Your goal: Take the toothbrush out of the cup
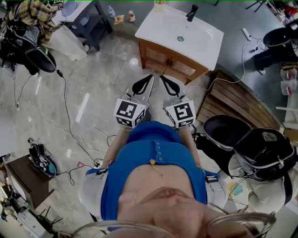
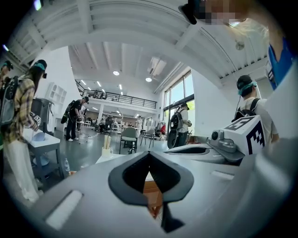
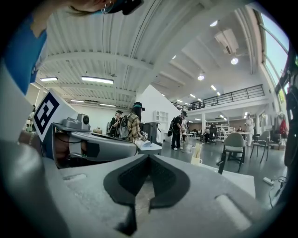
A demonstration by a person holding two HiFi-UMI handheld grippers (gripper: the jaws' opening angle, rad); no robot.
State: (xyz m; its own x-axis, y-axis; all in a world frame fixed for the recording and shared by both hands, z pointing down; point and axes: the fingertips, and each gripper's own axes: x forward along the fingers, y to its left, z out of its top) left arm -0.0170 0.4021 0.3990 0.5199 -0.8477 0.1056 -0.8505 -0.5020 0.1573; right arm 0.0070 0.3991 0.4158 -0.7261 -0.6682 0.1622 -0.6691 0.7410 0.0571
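Left gripper (image 1: 148, 80) and right gripper (image 1: 165, 80) held side by side short of vanity top (image 1: 195, 32). Jaws of each pressed together, nothing gripped. Toothbrush (image 2: 107, 139) seen standing in cup (image 1: 159, 5) at far left corner.

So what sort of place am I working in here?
Probably a big open lab or studio hall, not a real bathroom: a wooden vanity with a white sink top stands alone on the polished floor, loose cables trail across it, and a railed mezzanine overlooks people wearing backpacks.
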